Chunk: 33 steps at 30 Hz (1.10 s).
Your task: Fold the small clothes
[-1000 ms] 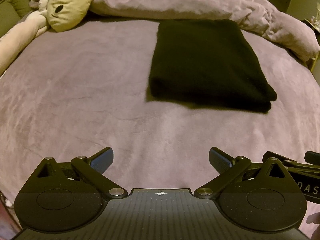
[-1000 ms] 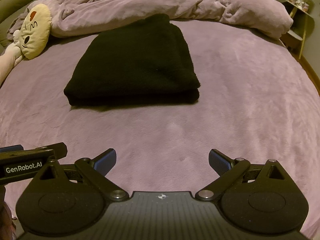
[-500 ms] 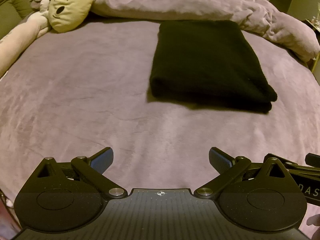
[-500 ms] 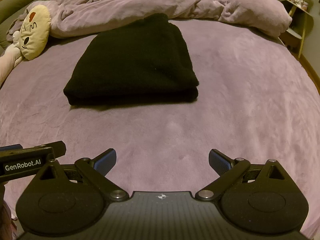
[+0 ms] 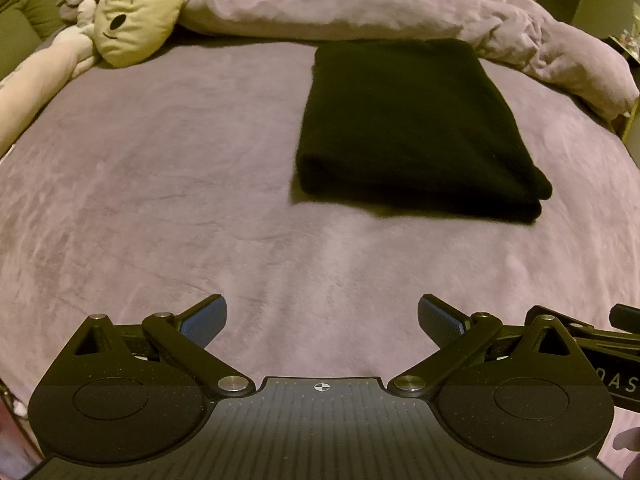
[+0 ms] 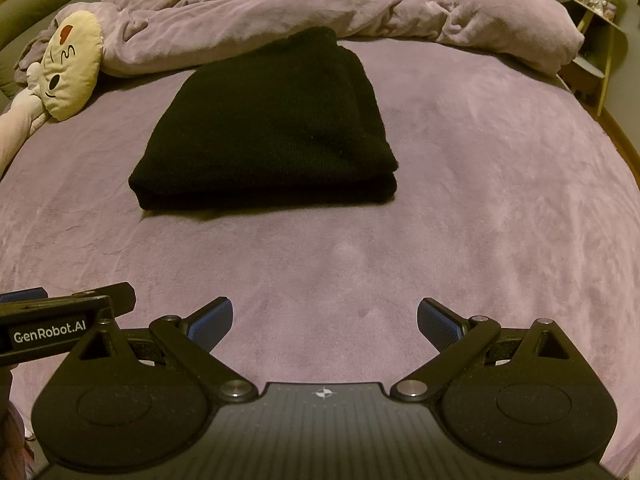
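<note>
Black garment [image 5: 412, 124] is folded into a neat thick rectangle and lying flat on the purple bedspread [image 5: 160, 200], out toward the far half of the bed. You can see the stacked layers along its near edge, with the corner on the right looking a bit rounded and doubled over. From the right wrist view the same garment [image 6: 272, 128] sits a little left of center, with its far end running up against the rumpled purple duvet [image 6: 320, 12] that's bunched along the far side of the bed.

Left gripper [image 5: 322, 316] is wide open with nothing between its blue pads [image 5: 202, 322], hanging over bare bedspread on the near side, well apart from the garment. Right gripper [image 6: 324, 320] is the same deal: spread wide, holding nothing, also over the near part of the bedspread [image 6: 480, 200] and well short of the garment. The two tools are side by side; the left one's body pokes into the right wrist view at the near left, with a "GenRobot.AI" label on it.

Off at the far left there's a cream plush toy [image 5: 136, 12] with a drawn-on face, lying next to the duvet [image 5: 360, 0], with a long pale limb trailing toward the left edge. A small side shelf [image 6: 596, 32] stands at the far right past the bed.
</note>
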{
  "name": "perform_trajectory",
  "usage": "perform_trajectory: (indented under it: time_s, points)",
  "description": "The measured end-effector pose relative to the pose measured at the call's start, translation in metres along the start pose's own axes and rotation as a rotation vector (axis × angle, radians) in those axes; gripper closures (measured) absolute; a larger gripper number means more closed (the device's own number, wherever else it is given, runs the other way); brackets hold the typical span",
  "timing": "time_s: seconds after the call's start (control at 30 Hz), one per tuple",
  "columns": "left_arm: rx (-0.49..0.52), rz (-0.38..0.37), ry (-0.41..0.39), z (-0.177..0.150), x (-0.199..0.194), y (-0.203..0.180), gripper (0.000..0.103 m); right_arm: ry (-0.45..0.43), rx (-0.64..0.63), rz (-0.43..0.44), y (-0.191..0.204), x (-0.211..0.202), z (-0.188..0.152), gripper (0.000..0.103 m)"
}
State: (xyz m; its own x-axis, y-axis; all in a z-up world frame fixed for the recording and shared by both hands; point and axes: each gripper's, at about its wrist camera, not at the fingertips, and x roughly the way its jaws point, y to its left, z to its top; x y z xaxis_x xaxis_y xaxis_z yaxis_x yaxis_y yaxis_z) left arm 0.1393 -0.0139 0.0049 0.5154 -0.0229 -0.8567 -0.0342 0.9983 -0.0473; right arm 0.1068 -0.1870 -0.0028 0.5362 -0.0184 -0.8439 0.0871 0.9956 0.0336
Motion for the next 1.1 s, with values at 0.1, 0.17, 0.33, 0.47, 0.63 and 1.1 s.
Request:
perform_trajectory:
  time_s: [0.1,0.17,0.33,0.47,0.63,1.1]
  points:
    - [0.004,-0.002,0.005,0.0004,0.0008,0.001,0.0,0.001,0.001,0.0,-0.0005,0.0,-0.0003,0.004]
    - [0.004,-0.004,0.007,0.0007,0.0011,0.0016,0.0,0.002,0.001,0.001,-0.001,0.0,-0.0011,0.004]
    - [0.001,-0.007,0.01,0.0008,0.0026,0.0015,0.0,0.005,0.003,0.001,-0.0027,-0.0001,-0.0014,0.004]
    - [0.0,-0.006,0.01,-0.0002,0.003,0.0005,0.0,0.005,0.002,0.002,-0.0037,0.0002,-0.0013,0.004]
    - [-0.001,-0.008,0.012,-0.0003,0.0031,0.0009,0.0,0.005,0.004,0.002,-0.0036,0.0002,-0.0018,0.004]
    - [0.014,-0.001,-0.004,-0.0037,0.0014,-0.0042,0.0,0.001,0.005,0.001,-0.0073,-0.0004,-0.0026,0.004]
